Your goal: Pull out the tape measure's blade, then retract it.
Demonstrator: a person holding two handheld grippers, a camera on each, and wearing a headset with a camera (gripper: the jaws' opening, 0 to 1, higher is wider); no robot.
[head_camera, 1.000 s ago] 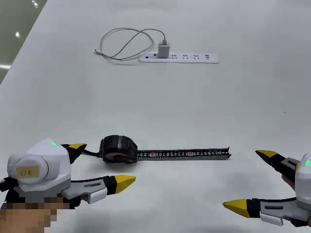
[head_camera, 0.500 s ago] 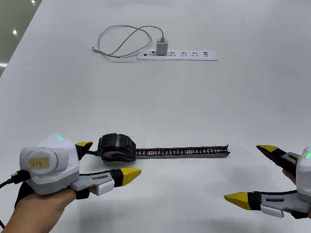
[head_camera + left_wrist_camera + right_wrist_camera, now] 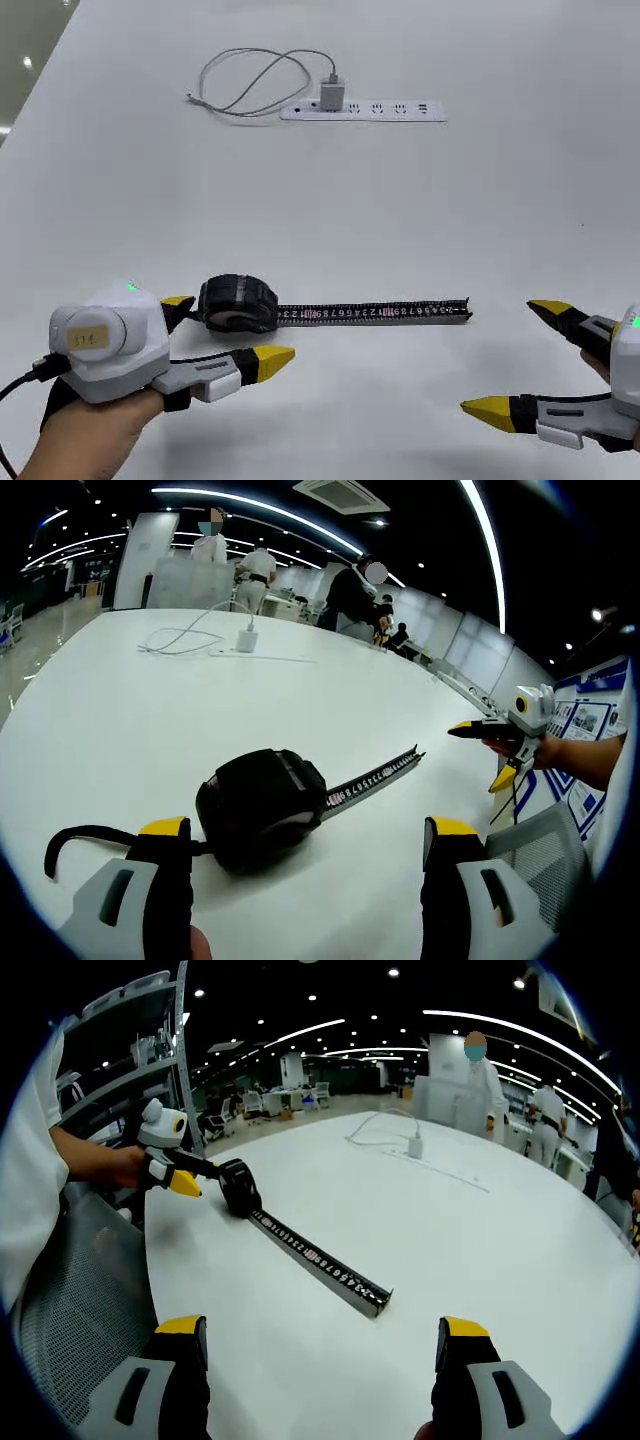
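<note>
A black tape measure (image 3: pixel 238 304) lies on the white table, its black blade (image 3: pixel 375 312) pulled out to the right and flat on the surface. My left gripper (image 3: pixel 230 335) stands open just left of the case, one yellow tip behind it and one in front. In the left gripper view the case (image 3: pixel 262 805) sits between the jaws, its wrist strap (image 3: pixel 75 840) looping left. My right gripper (image 3: pixel 520 360) is open, to the right of the blade's end (image 3: pixel 466 309) and apart from it. The right gripper view shows the blade's hook end (image 3: pixel 375 1301) ahead of its spread jaws.
A white power strip (image 3: pixel 365 111) with a charger and a coiled grey cable (image 3: pixel 245 82) lies at the far side of the table. In the gripper views people stand in the room beyond, with shelves and a mesh chair (image 3: pixel 75 1290) near the table edge.
My left gripper has edged forward and right toward the case, still open. The tape measure, blade and right gripper have hardly moved; the head view has shifted a little.
</note>
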